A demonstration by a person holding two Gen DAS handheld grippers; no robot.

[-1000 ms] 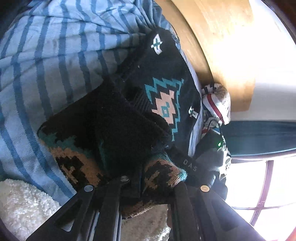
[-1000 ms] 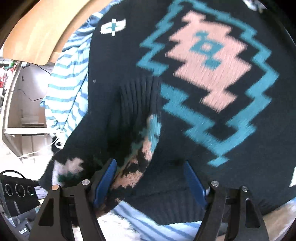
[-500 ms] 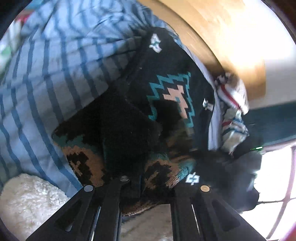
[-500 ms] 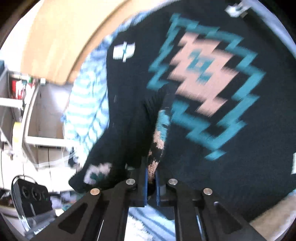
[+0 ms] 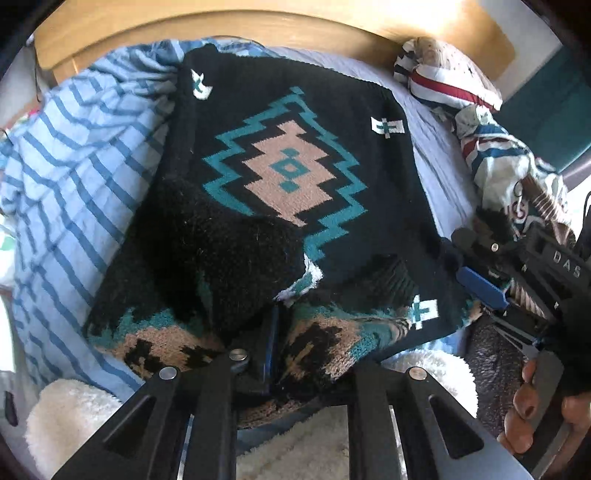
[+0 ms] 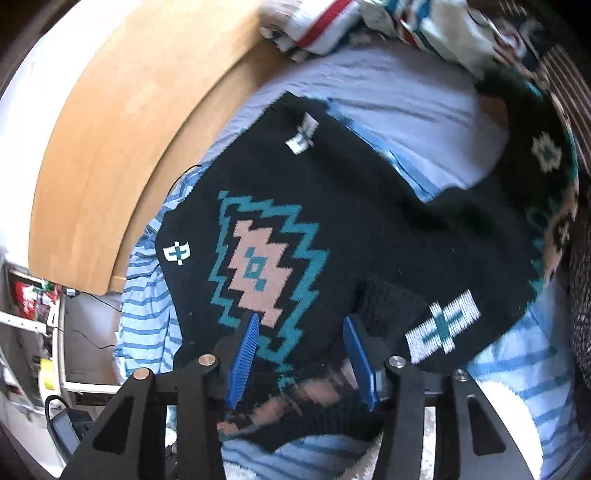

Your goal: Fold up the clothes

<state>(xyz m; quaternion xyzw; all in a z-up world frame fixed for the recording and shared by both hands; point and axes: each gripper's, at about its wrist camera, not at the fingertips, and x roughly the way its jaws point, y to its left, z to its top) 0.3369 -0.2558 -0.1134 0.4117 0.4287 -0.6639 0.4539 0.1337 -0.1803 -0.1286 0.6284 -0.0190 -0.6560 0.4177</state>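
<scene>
A black knitted sweater with a teal and pink diamond lies spread on the bed; it also fills the right wrist view. Its near patterned edge and a black sleeve are folded up over the body. My left gripper sits at that near edge with the knit still bunched between its jaws, which are opening. My right gripper hangs over the sweater's near right part, jaws opening, blue pads apart and pressing nothing. The left wrist view shows it at the right, held by a hand.
A blue-striped duvet lies under and left of the sweater. A wooden headboard runs along the far side. A heap of other clothes sits at the far right. A white fluffy blanket covers the near edge.
Both grippers have pulled back and up, so the whole sweater shows. The right gripper closed on a sleeve fold, then let go and opened. The left jaws have parted slightly.
</scene>
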